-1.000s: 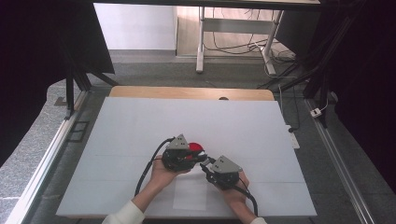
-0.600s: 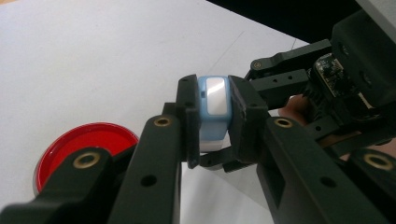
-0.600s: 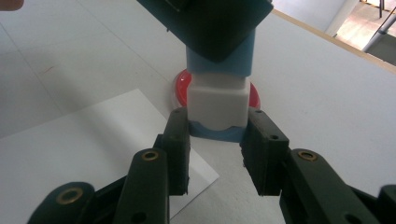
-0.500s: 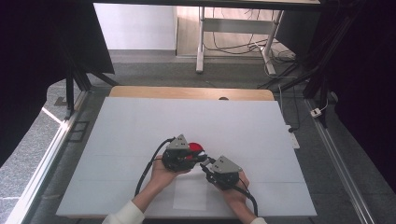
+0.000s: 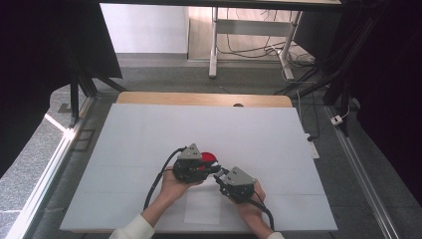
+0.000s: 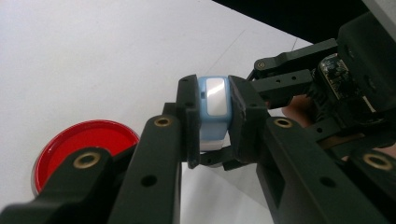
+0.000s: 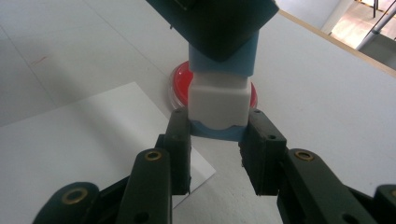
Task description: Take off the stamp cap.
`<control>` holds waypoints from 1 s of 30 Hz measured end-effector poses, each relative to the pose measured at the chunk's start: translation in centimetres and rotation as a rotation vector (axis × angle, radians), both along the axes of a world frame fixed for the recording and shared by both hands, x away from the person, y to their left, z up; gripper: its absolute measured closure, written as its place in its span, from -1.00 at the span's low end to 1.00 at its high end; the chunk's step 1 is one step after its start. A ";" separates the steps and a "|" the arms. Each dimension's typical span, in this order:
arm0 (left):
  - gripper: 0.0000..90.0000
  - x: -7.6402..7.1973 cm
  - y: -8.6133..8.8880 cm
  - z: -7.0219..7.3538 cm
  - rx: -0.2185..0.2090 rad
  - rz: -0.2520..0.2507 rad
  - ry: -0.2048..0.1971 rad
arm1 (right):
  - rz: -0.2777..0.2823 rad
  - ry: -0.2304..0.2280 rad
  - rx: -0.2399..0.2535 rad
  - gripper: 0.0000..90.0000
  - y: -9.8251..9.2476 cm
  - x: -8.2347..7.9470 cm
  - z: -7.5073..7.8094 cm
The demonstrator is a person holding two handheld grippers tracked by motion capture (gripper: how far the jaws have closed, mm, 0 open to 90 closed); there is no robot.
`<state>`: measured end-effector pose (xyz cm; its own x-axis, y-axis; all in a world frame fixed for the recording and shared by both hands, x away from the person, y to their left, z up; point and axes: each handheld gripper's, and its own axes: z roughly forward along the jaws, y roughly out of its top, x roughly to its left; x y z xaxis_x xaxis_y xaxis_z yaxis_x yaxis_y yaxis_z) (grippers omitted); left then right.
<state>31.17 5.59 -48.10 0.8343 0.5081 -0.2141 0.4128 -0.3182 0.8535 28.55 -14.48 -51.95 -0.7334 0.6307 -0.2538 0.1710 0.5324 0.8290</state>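
Near the front edge of the tabletop (image 5: 149, 124), both grip one blue-white block (image 6: 214, 100): left hand-held gripper (image 6: 212, 123) clenched on the blue end, right hand-held gripper (image 7: 218, 140) closing on the white cap (image 7: 218, 105). Pull straight, over the red dish (image 6: 81, 147).

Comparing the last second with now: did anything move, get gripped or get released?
The right tongs have just closed further onto the lower end of the blue-and-white block; their pads now press its sides. The left tongs stayed clamped on its other end. Both hands, the red dish and the paper sheet kept their places on the white table.
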 end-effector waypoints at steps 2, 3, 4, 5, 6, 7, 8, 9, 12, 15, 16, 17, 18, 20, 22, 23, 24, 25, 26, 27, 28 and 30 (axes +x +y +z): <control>0.67 0.0 0.0 0.0 -0.005 0.000 0.000 | -0.003 -0.006 -0.007 0.44 0.0 0.0 0.0; 0.67 0.0 0.0 0.0 -0.007 0.002 0.001 | -0.003 -0.009 -0.006 0.44 0.0 -0.1 0.1; 0.67 0.0 0.1 0.1 -0.010 0.003 0.002 | -0.004 -0.012 -0.003 0.44 0.0 -0.1 0.1; 0.67 0.0 0.1 0.1 -0.011 0.002 0.003 | -0.002 -0.012 0.006 0.44 0.0 -0.1 0.0; 0.68 0.0 0.1 0.1 -0.011 0.003 0.003 | -0.002 -0.014 0.008 0.44 -0.1 -0.1 0.0; 0.68 0.0 0.1 0.1 -0.012 0.004 0.002 | -0.003 -0.014 0.005 0.44 -0.1 -0.2 0.1; 0.68 -0.1 0.1 0.1 -0.013 0.005 0.002 | -0.007 -0.015 0.001 0.44 -0.1 -0.2 0.1; 0.68 -0.1 0.1 0.1 -0.014 0.006 0.002 | -0.008 -0.015 0.006 0.44 -0.1 -0.2 0.0; 0.68 0.0 0.1 0.0 -0.014 0.006 0.007 | -0.017 -0.004 0.020 0.44 -0.1 -0.3 0.0; 0.68 -0.1 0.1 0.0 -0.015 0.007 0.009 | -0.019 -0.001 0.031 0.44 -0.1 -0.3 -0.1; 0.68 -0.1 0.1 0.1 -0.018 0.006 0.010 | -0.017 0.001 0.030 0.44 -0.1 -0.4 -0.1; 0.68 -0.1 0.1 0.1 -0.019 0.006 0.011 | -0.014 -0.001 0.029 0.44 -0.1 -0.4 -0.1; 0.68 -0.1 0.1 0.1 -0.021 0.006 0.013 | -0.011 -0.005 0.024 0.44 -0.1 -0.4 0.0; 0.68 -0.1 0.1 0.1 -0.022 0.008 0.017 | -0.004 -0.012 0.021 0.44 -0.1 -0.3 -0.1; 0.68 -0.1 0.1 0.1 -0.022 0.008 0.019 | 0.001 -0.013 0.012 0.45 -0.1 -0.3 -0.1; 0.68 0.0 0.2 0.1 -0.024 0.007 0.021 | 0.005 -0.011 0.007 0.44 -0.1 -0.3 0.0; 0.68 0.0 0.2 0.1 -0.026 0.007 0.021 | 0.004 -0.011 0.011 0.45 -0.1 -0.3 0.0; 0.68 0.0 0.2 0.1 -0.028 0.008 0.022 | 0.005 -0.013 0.017 0.45 -0.1 -0.3 0.0; 0.68 0.0 0.2 0.1 -0.030 0.009 0.022 | 0.005 -0.013 0.019 0.45 -0.1 -0.3 0.0; 0.68 0.0 0.2 0.1 -0.031 0.010 0.022 | 0.002 -0.010 0.015 0.45 -0.2 -0.3 0.1; 0.68 0.0 0.2 0.1 -0.030 0.009 0.022 | -0.001 -0.008 0.021 0.45 -0.2 -0.3 0.0; 0.68 -0.1 0.2 0.1 -0.031 0.010 0.021 | -0.009 -0.008 0.025 0.45 -0.2 -0.4 0.0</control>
